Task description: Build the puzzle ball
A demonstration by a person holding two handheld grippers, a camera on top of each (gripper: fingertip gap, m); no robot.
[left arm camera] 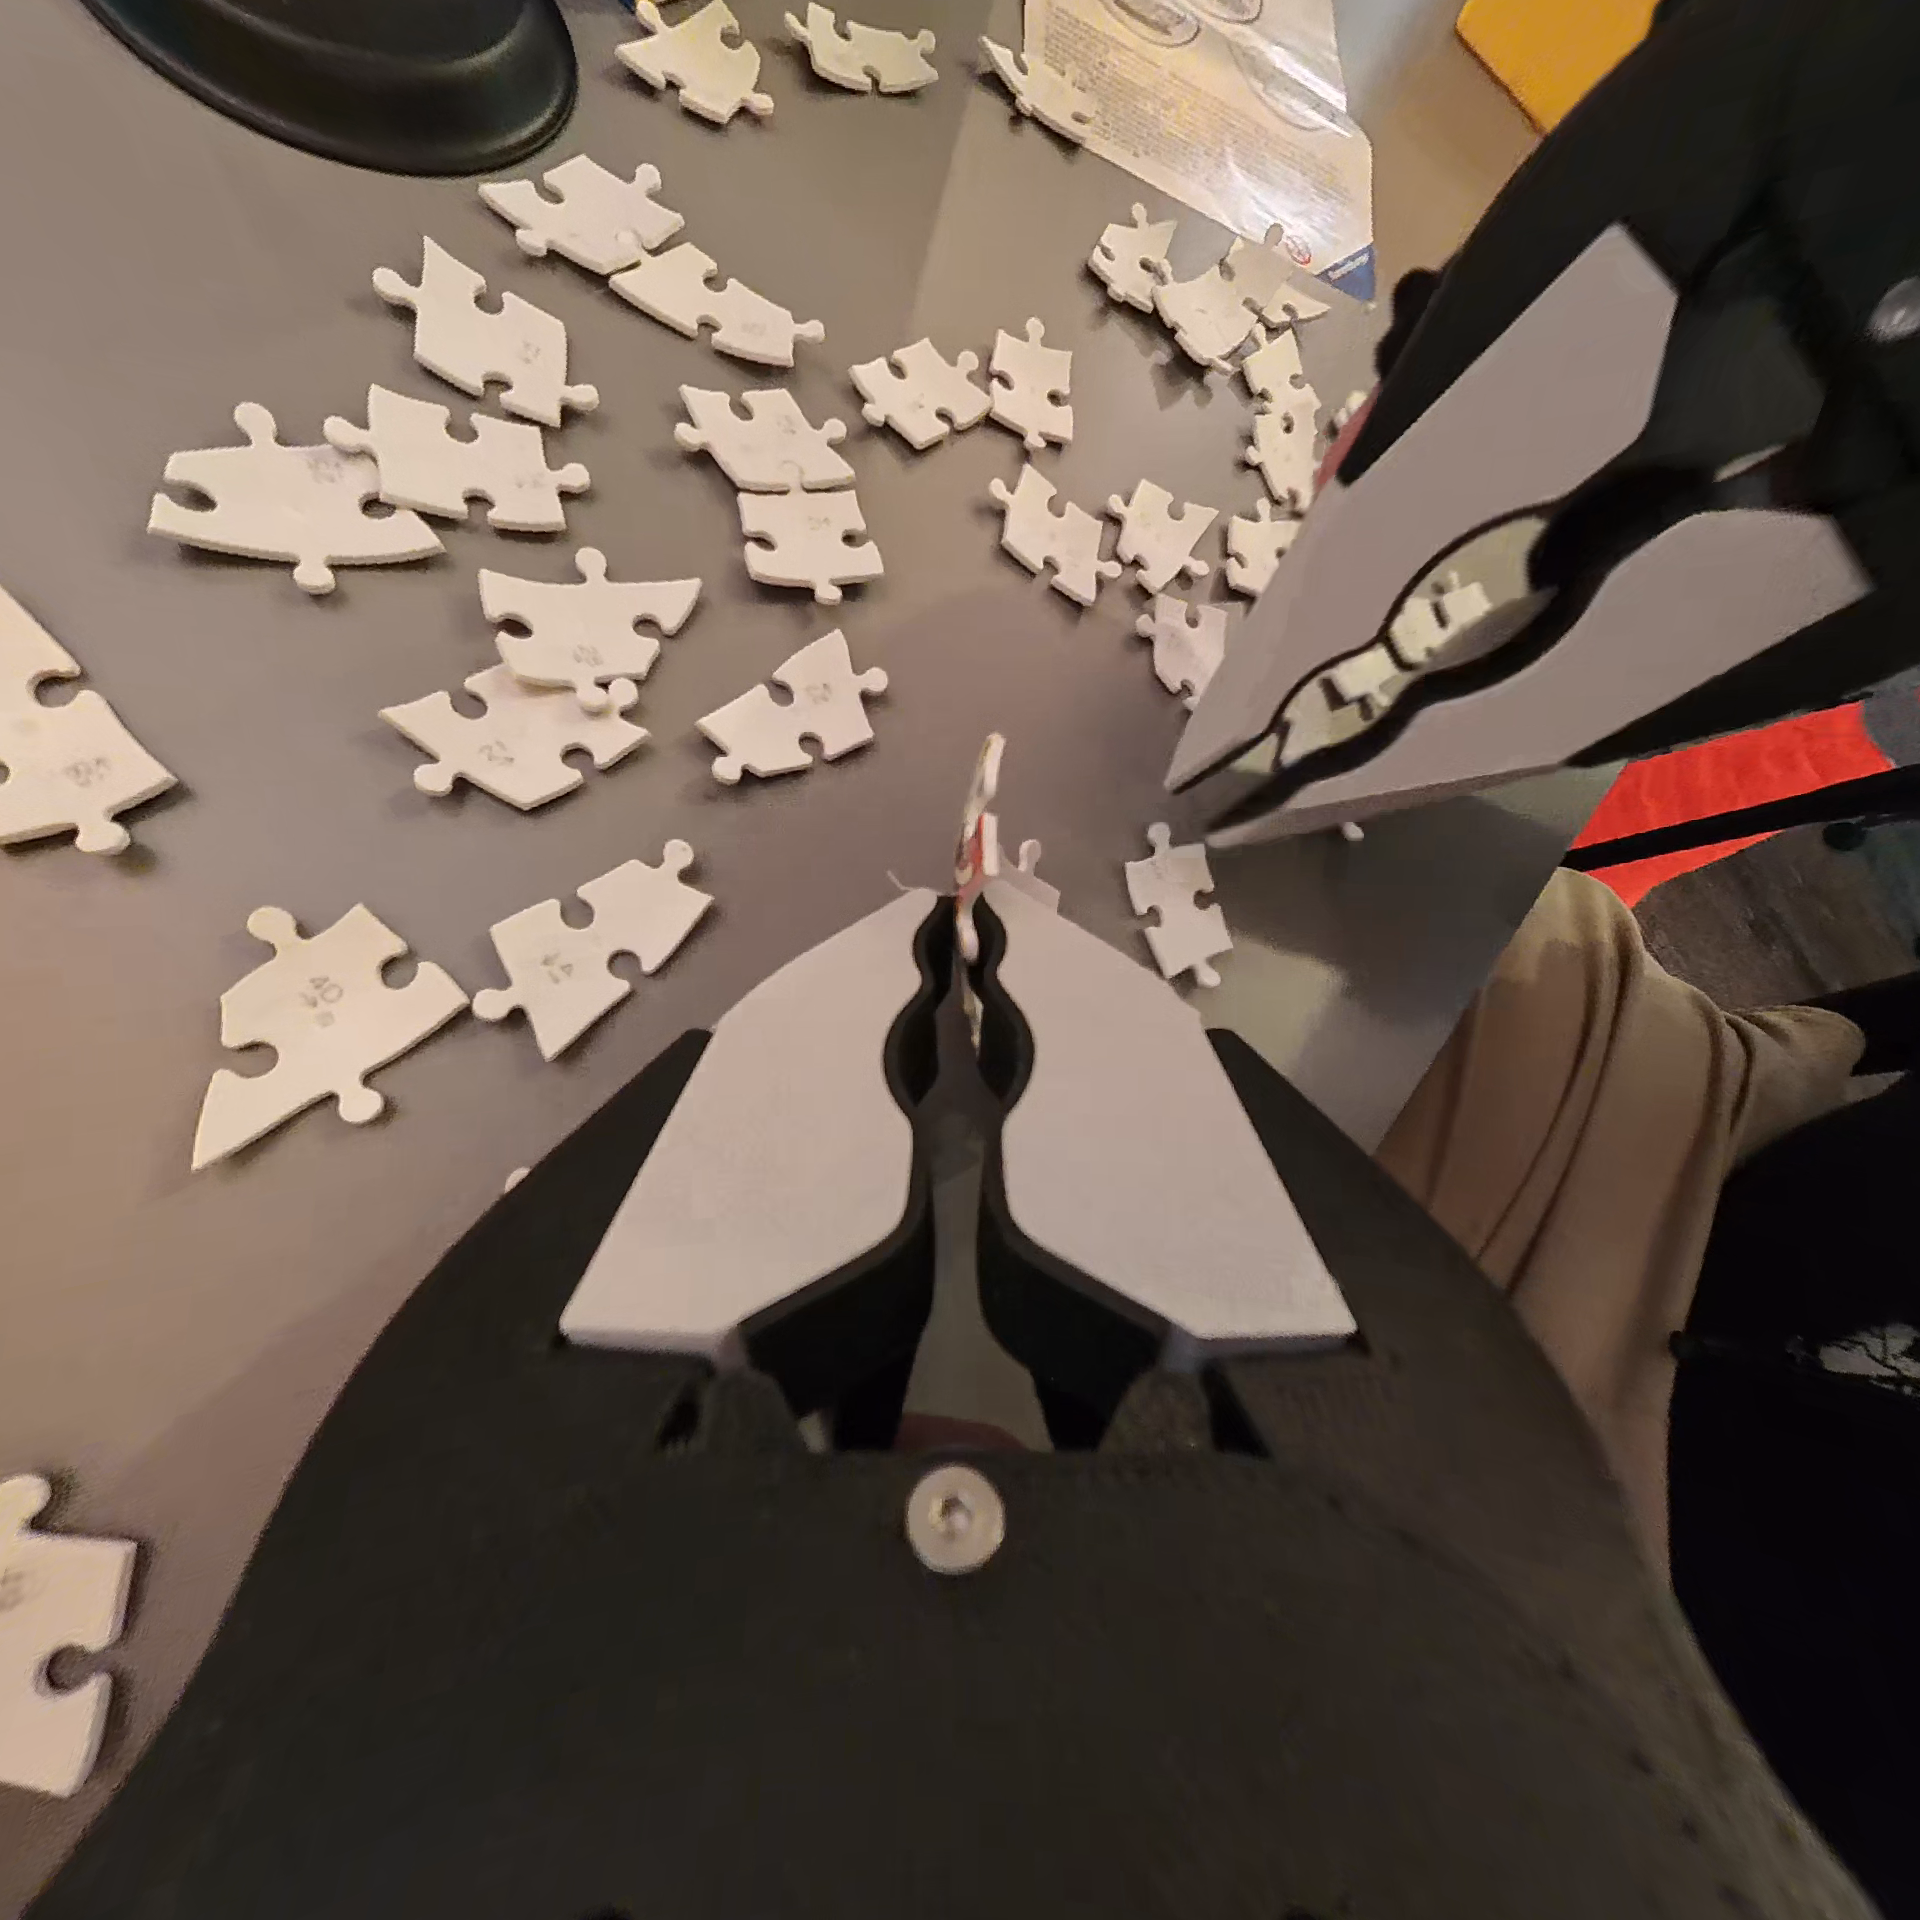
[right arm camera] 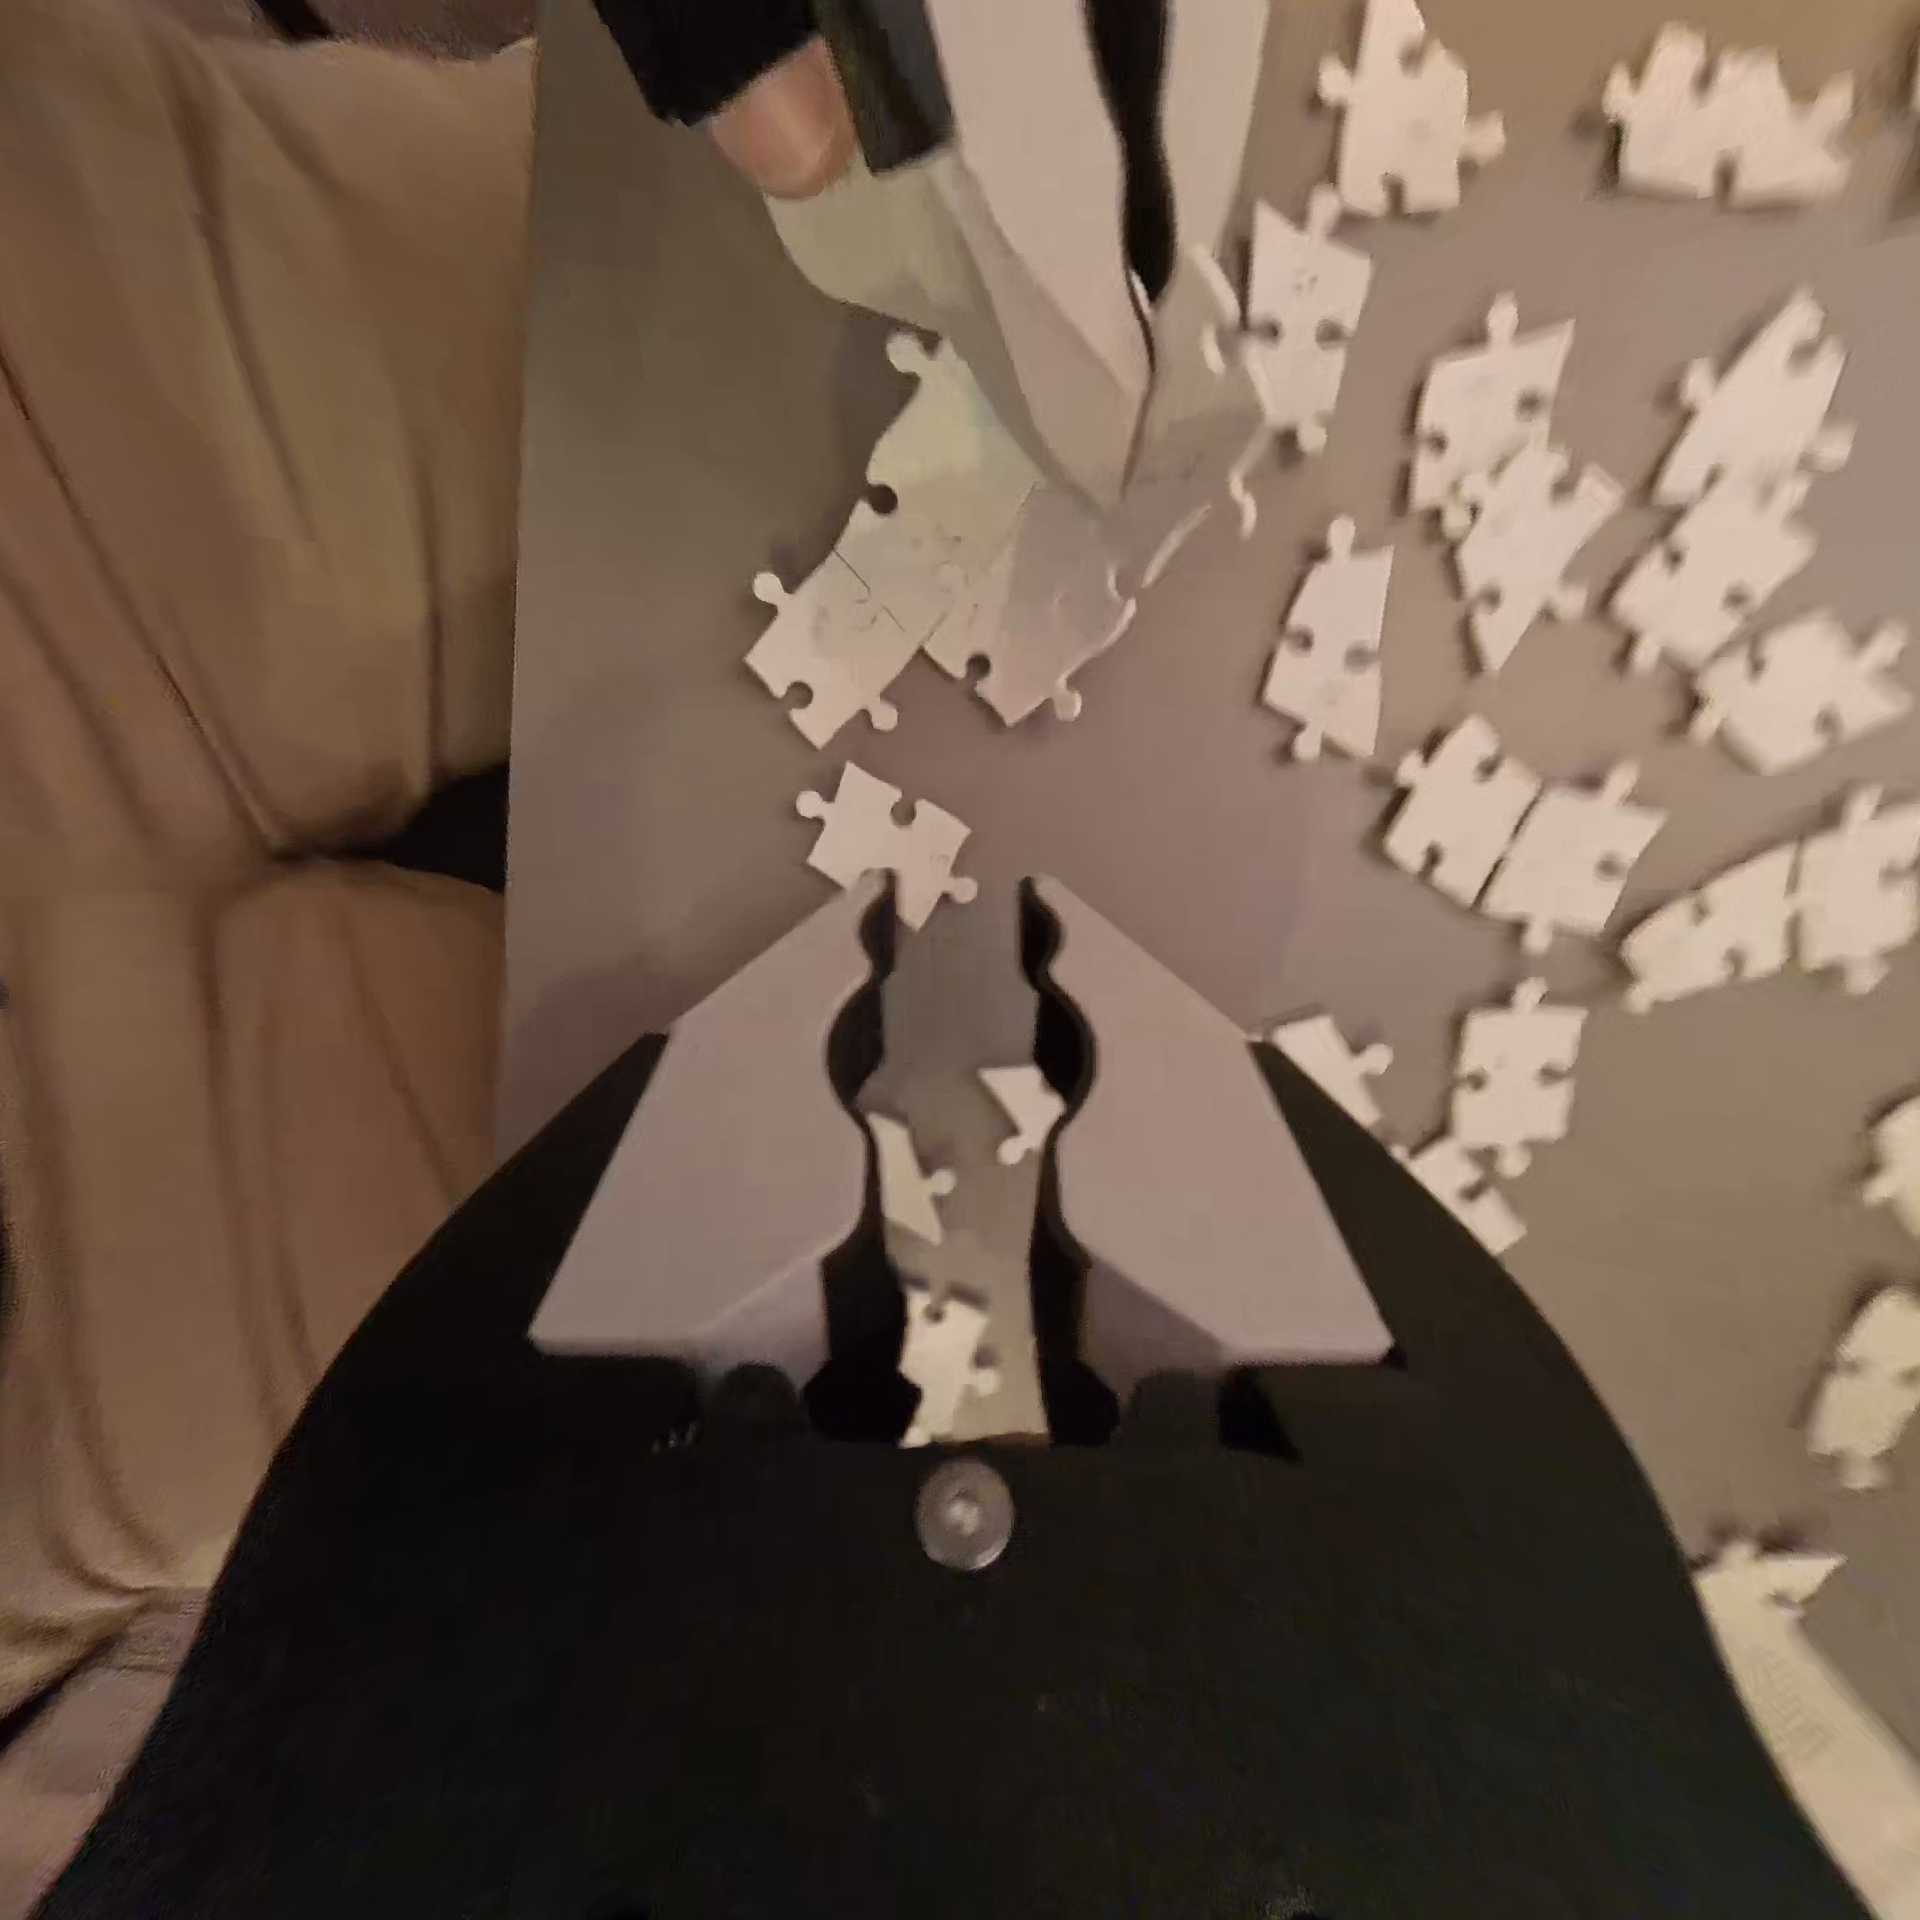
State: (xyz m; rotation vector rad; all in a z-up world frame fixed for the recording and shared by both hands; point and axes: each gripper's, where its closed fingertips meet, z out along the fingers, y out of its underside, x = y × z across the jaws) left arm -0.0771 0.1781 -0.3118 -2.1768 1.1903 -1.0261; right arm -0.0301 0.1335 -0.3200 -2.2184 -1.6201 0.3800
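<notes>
Many white curved puzzle pieces (left arm camera: pixel 499 457) lie face down across the grey table (left arm camera: pixel 156 1299). My left gripper (left arm camera: pixel 961 909) is shut on a joined group of pieces (left arm camera: pixel 982 810), seen edge-on with red and white print. In the right wrist view that group (right arm camera: pixel 914 592) hangs from the left gripper (right arm camera: pixel 1132 468) just above the table. My right gripper (right arm camera: pixel 958 899) is open and empty, its left fingertip over a single loose piece (right arm camera: pixel 883 842). The right gripper also shows at the right of the left wrist view (left arm camera: pixel 1216 800).
A black rounded object (left arm camera: pixel 343 83) sits at the table's far left. A folded paper leaflet (left arm camera: pixel 1216 114) lies at the back. The table edge runs beside a person's beige trouser leg (left arm camera: pixel 1558 1091). A hand's thumb (right arm camera: pixel 790 135) is on the left gripper. My right fingertips sit around 7 cm from my left ones.
</notes>
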